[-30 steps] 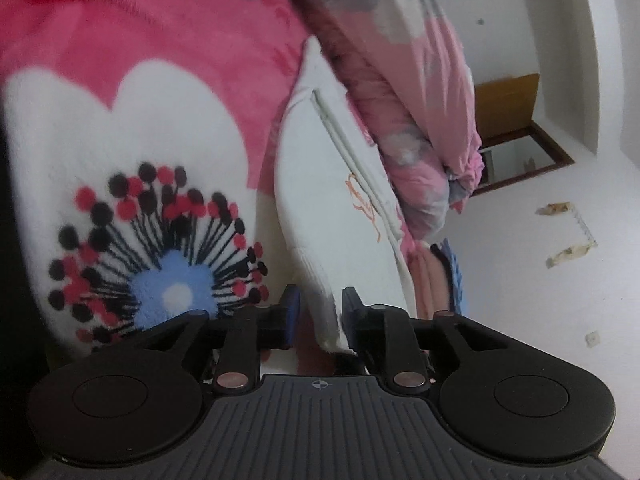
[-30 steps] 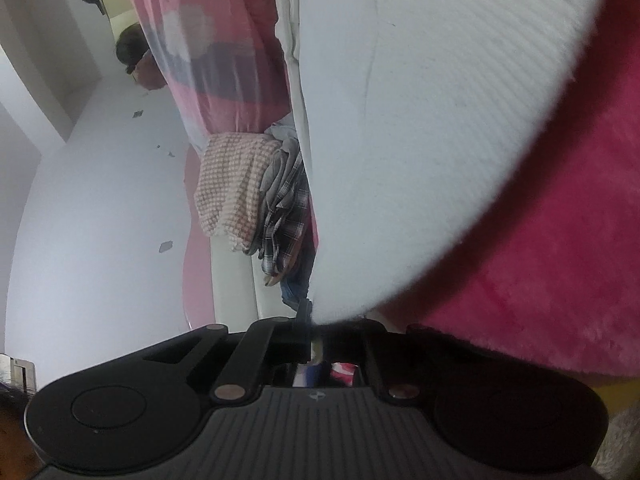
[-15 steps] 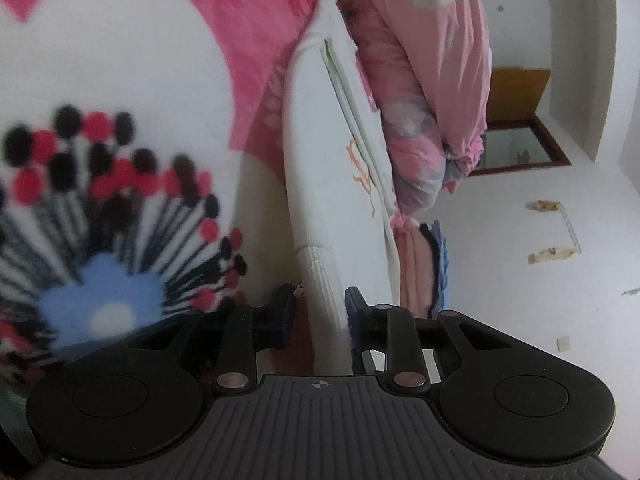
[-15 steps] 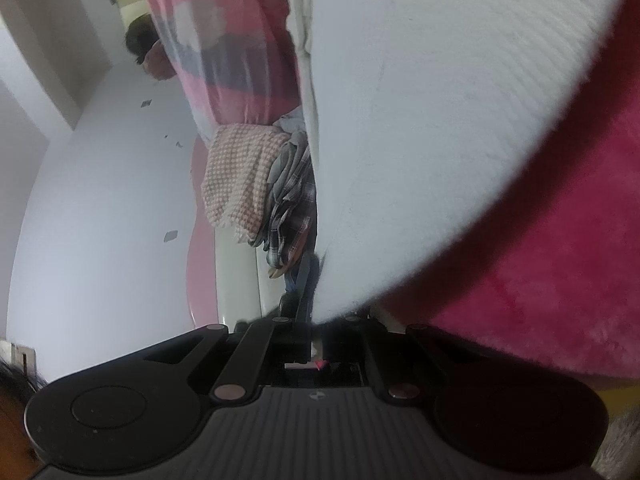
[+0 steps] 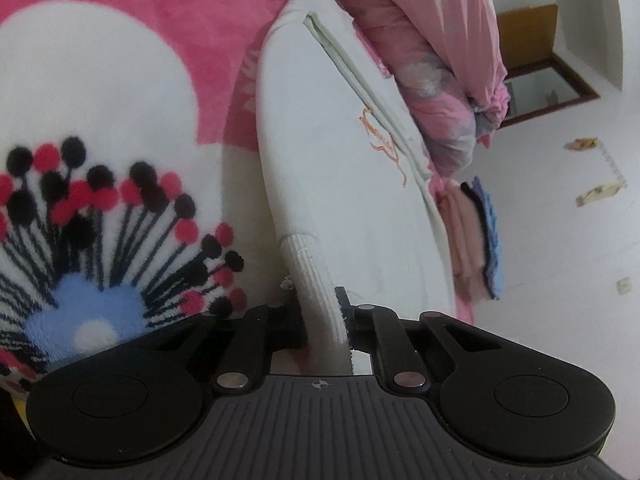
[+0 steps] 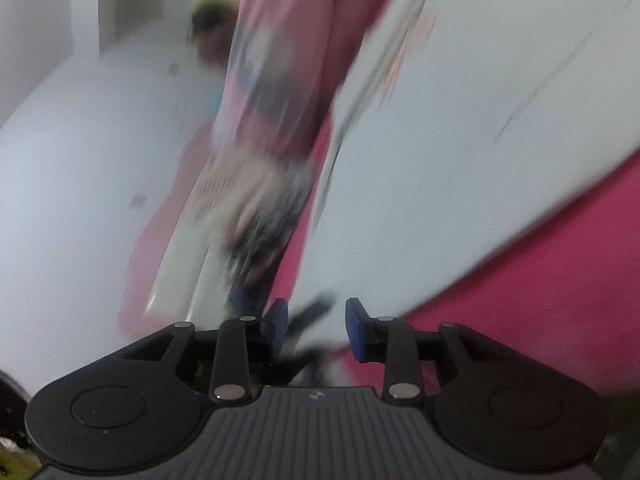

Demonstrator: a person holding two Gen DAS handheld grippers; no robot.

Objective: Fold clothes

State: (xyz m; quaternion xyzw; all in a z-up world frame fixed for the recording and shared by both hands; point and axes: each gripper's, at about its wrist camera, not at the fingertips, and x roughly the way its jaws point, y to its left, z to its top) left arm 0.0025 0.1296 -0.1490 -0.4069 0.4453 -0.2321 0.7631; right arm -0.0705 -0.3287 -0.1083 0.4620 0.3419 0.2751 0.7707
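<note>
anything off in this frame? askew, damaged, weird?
Nothing damaged. Two oddities: the right wrist view is heavily motion-blurred, with the right gripper open and holding nothing, while the left gripper is clamped on the ribbed cuff of the white sweater. So the garment is held on one side only.

Fuzzy pink fleece blanket with white heart and black-red-blue flower print fills left of frame. Bunched pink floral quilt upper right. Small stack of peach and blue folded cloths right of centre. White wall far right, brown wooden frame upper right.
</note>
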